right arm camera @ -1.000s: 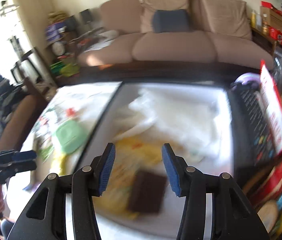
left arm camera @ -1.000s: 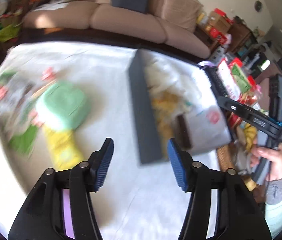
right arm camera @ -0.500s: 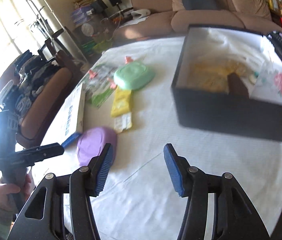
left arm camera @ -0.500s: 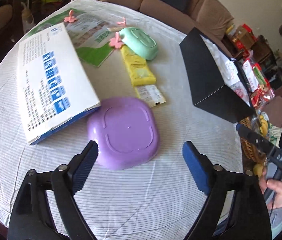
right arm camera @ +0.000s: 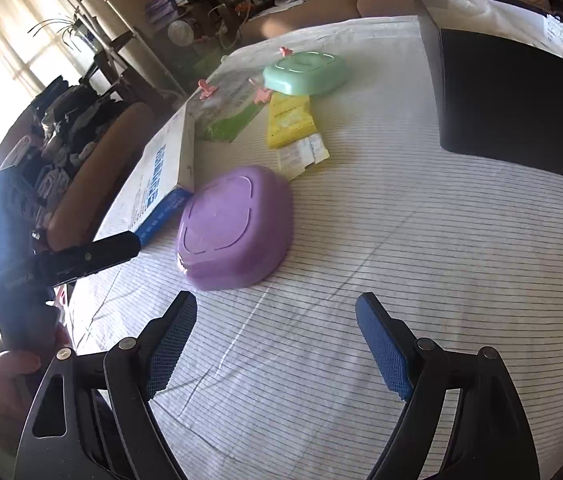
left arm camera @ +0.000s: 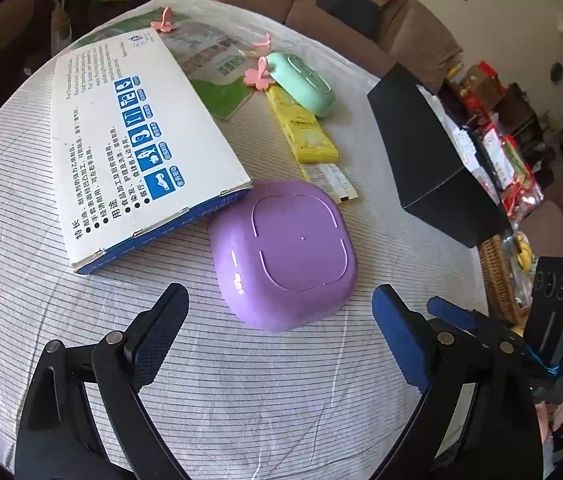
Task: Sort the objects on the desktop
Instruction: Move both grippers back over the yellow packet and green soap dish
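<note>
1. The left gripper point(left arm camera: 279, 312) hangs just short of the purple bowl point(left arm camera: 285, 256), tilted down at the table. Its jaws have just been opening and now stand wide, with nothing between them. The right gripper point(right arm camera: 275, 334) is likewise released; its jaws have just been opening too, and only bare tablecloth point(right arm camera: 401, 240) lies between them.

2. The step in hand looks like a pick of the purple bowl, which sits upside down on the cloth in the near middle of the table. The left gripper is the better placed: the bowl lies straight ahead of its fingers.

3. To grip well, bring the fingers forward so one passes each side of the bowl, low near the rim. The upturned base is smooth and domed, so a high pinch will likely slip off.

4. Mind the white box point(left arm camera: 137, 148) just behind the bowl on the left: its blue corner touches or nearly touches the bowl, so the left finger has little room there. Approach from the near side, not across the box.

5. Farther on lie a small white sachet point(left arm camera: 331, 180), a yellow packet point(left arm camera: 307, 132), a green bowl point(left arm camera: 301, 84) and a green leaflet point(left arm camera: 217, 80) with pink clips point(left arm camera: 257, 76).

6. Farthest right stands the black box point(left arm camera: 429, 152), probably where the sorted things go; lift the bowl clear of its wall before lowering.
</note>
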### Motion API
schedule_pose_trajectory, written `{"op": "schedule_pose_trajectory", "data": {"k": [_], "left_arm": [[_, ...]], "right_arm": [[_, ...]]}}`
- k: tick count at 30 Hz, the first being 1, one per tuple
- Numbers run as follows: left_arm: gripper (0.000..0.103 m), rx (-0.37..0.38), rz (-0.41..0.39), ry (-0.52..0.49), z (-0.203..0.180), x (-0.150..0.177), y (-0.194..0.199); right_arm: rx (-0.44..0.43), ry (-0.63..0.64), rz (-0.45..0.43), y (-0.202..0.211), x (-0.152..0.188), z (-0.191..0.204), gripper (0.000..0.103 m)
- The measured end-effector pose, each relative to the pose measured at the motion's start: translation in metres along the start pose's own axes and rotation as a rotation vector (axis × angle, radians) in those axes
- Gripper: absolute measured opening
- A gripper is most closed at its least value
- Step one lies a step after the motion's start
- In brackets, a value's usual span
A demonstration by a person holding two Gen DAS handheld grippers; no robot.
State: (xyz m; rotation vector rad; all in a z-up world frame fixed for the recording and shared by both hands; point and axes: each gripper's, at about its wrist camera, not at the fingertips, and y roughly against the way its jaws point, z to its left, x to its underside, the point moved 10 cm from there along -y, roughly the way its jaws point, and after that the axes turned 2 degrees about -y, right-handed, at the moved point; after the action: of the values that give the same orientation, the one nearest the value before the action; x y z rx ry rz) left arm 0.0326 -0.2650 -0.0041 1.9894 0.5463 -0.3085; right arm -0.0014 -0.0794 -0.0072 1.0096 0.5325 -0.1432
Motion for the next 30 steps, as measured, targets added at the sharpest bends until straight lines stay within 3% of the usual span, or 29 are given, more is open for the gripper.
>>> {"op": "schedule_pose_trajectory", "data": {"k": [4,8,13,19,24,25,27,29,30], "left_arm": [[0.093,0.002,-0.069,-0.034,-0.005,-0.027,0.005],[0.093,-0.008,-0.124,-0.005,0.005,-0.062,0.001],[0.093,-0.024,-0.176,0.04,0.025,-0.106,-0.003],[0.093,-0.018,-0.2,0.14,0.055,-0.142,-0.015],[0.093,0.01,-0.185,0.242,0.075,-0.152,-0.023],[0.093,0.01,-0.185,0.256,0.079,-0.153,-0.024],[0.093,0.007,-0.175,0.262,0.083,-0.156,-0.026],[0.093,0.007,-0.157,0.267,0.085,-0.155,-0.032],[0.093,0.008,-0.148,0.271,0.085,-0.154,-0.035]], "right_arm": [[0.002,-0.009,-0.047,-0.008,-0.019,0.003,0.084],[0.031,0.02,-0.102,-0.019,-0.05,0.009,0.084],[0.08,0.136,-0.151,-0.04,-0.1,0.027,0.083],[0.16,0.313,-0.181,-0.079,-0.159,0.048,0.076],[0.192,0.39,-0.174,-0.12,-0.181,0.05,0.075],[0.202,0.419,-0.168,-0.129,-0.184,0.053,0.074],[0.224,0.454,-0.142,-0.145,-0.19,0.054,0.058],[0.233,0.418,-0.124,-0.152,-0.194,0.049,0.047],[0.234,0.367,-0.119,-0.153,-0.194,0.042,0.047]]}}
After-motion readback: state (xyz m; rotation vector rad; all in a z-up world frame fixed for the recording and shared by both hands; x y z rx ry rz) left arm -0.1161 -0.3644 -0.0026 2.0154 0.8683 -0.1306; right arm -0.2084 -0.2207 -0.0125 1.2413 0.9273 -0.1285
